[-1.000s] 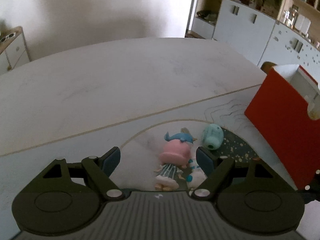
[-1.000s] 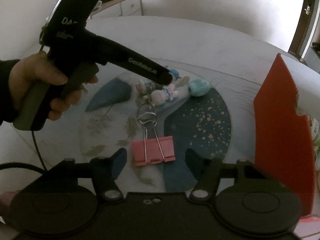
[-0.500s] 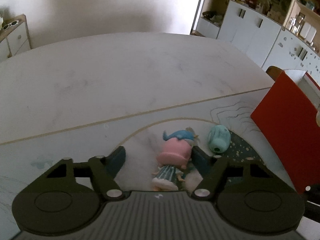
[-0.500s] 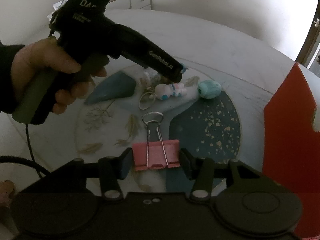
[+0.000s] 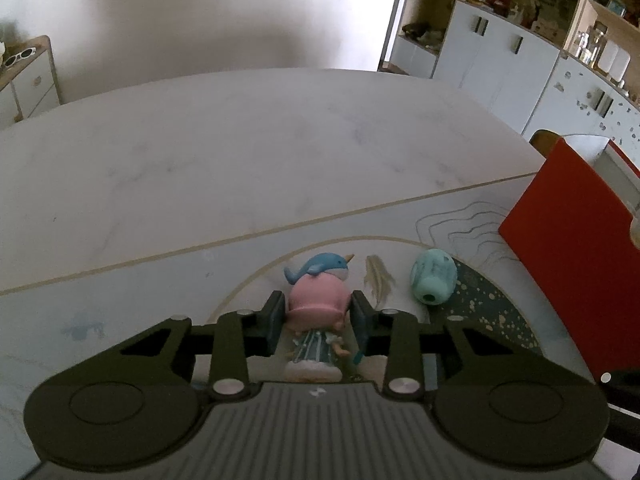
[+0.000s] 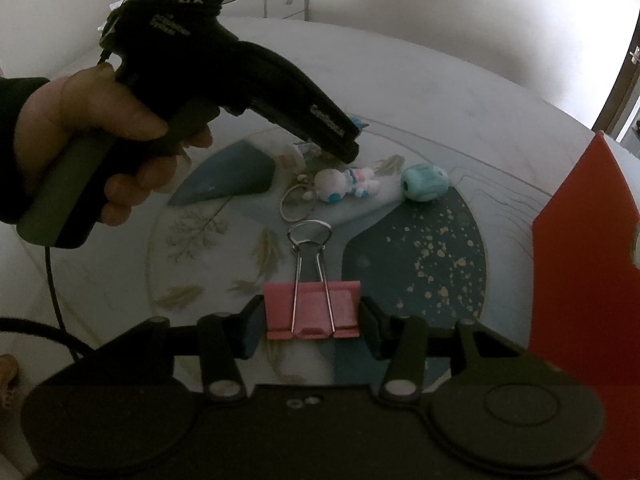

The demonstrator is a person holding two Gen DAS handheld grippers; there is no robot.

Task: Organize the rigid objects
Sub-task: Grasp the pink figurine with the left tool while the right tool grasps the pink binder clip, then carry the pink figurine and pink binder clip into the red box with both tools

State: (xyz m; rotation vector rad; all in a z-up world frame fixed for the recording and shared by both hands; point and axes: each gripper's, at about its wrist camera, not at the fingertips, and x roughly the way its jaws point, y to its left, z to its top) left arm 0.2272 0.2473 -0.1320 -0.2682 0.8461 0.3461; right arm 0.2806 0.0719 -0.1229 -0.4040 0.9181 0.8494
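Your left gripper (image 5: 316,316) pinches the figurine (image 5: 318,304) at its pink head, jaws tight on both sides, figurine lying on the mat (image 5: 472,320). Right gripper (image 6: 310,324) brackets the clip (image 6: 312,310), pads near but contact unclear. Box (image 6: 580,280) waits right.

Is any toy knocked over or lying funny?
Yes. The astronaut lies flat on its side on the mat, with its keyring beside it. The teal toy is tipped over too, its hole facing sideways. Nothing looks broken or spilled.
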